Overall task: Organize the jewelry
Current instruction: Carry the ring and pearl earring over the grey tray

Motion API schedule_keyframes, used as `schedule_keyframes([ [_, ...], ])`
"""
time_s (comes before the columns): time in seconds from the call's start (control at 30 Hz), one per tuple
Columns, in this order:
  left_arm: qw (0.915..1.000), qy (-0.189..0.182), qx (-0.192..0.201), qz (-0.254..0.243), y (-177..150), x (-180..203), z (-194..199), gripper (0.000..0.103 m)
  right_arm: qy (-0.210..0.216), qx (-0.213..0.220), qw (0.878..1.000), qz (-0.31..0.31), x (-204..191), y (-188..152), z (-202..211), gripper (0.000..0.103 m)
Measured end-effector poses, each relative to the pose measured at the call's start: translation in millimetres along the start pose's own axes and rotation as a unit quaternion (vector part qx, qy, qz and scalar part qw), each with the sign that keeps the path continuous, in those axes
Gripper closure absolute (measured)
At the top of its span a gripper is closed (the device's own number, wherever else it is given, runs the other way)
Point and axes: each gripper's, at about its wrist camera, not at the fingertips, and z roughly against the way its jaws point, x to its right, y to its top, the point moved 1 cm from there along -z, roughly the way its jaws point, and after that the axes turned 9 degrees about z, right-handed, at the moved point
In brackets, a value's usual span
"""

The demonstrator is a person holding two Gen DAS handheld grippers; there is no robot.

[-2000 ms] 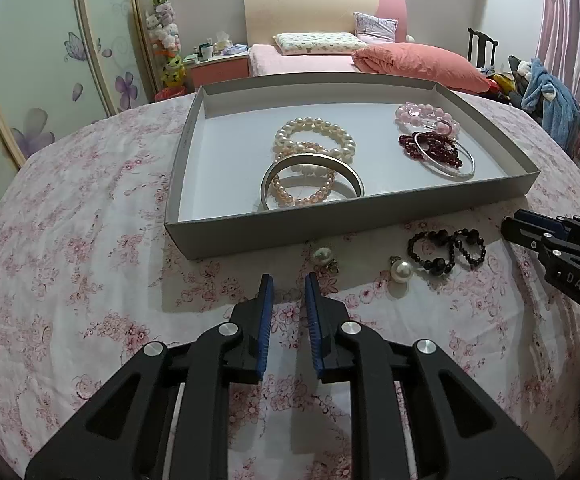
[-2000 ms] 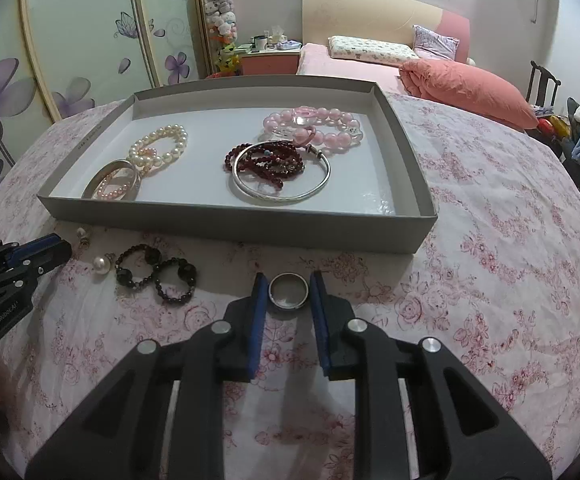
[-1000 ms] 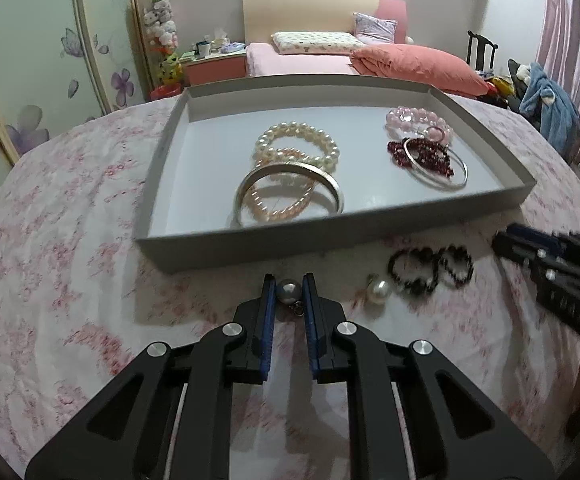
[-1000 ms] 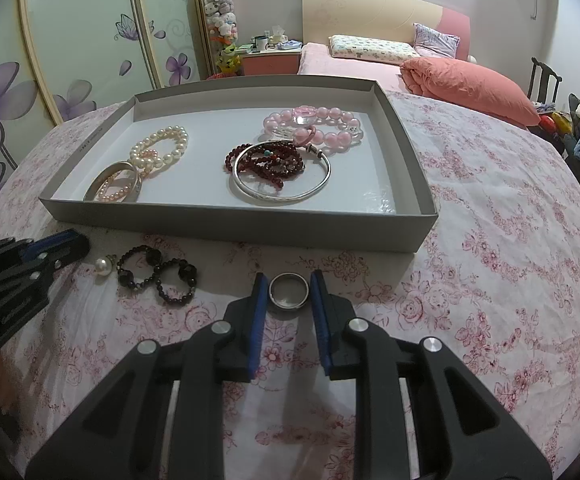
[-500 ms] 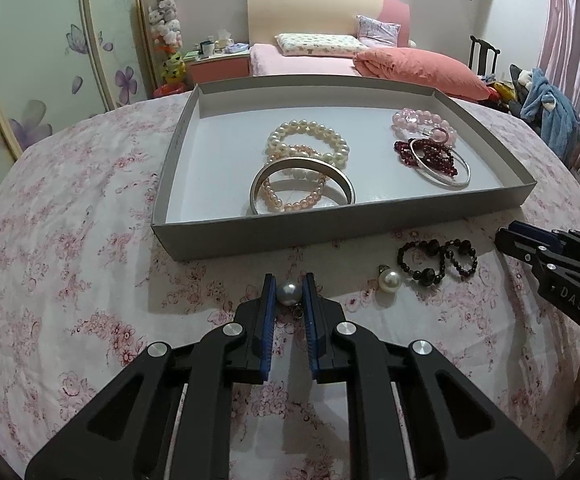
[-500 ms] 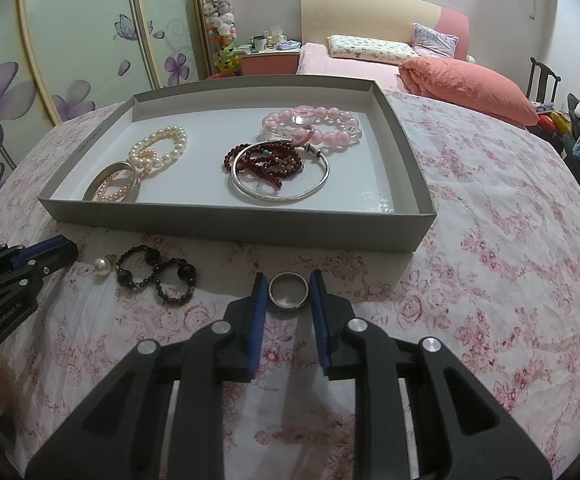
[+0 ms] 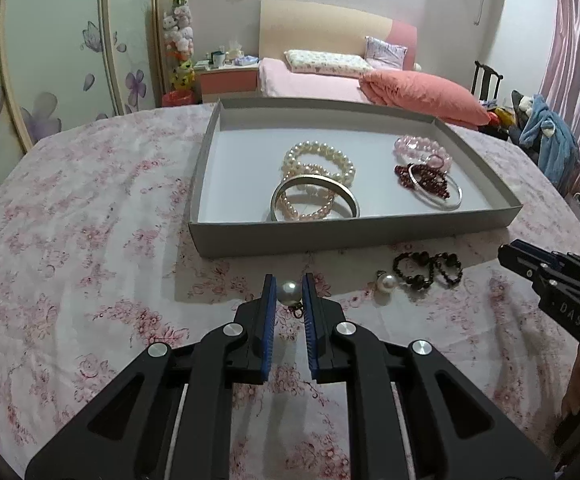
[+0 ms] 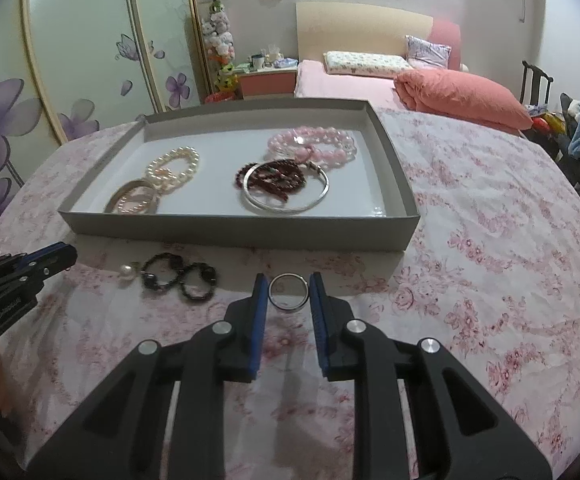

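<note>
Gripping, left gripper (image 7: pixel 289 294): fingers nearly closed on a pearl earring (image 7: pixel 288 292), pinched between the blue pads near the tips, its dark hook hanging below.
Gripping, right gripper (image 8: pixel 288 293): fingers narrowly parted, clamped on a silver ring (image 8: pixel 288 292) lying flat between the tips.
Tray (image 8: pixel 249 233): grey, on the floral desk (image 8: pixel 490 264), just beyond both grippers.
Loose pieces: second pearl earring (image 7: pixel 387 282) touching black bead bracelet (image 7: pixel 428 267), beside the tray's near wall.

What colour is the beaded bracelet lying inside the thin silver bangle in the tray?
Dark red beaded bracelet, clearest in the right wrist view.
</note>
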Motion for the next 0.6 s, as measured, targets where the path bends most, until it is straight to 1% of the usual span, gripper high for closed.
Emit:
schedule_keyframes([
  [0.17, 0.9996, -0.005, 0.027, 0.001, 0.2, 2.8, 16.3, 0.089, 0.003, 0.022, 1.0, 0.004, -6.9, 0.7, 17.5, 0.081],
  [0.37, 0.9974, -0.012, 0.071, 0.003, 3.6, 7.4, 37.6, 0.089, -0.003, 0.077, 0.997, 0.009, -15.8, 5.4, 44.8, 0.081],
  [0.6, 0.9927, -0.02, 0.119, 0.003, 7.1, 15.4, 59.4, 0.089, -0.028, 0.154, 0.988, 0.016, -21.8, 12.9, 75.7, 0.081],
])
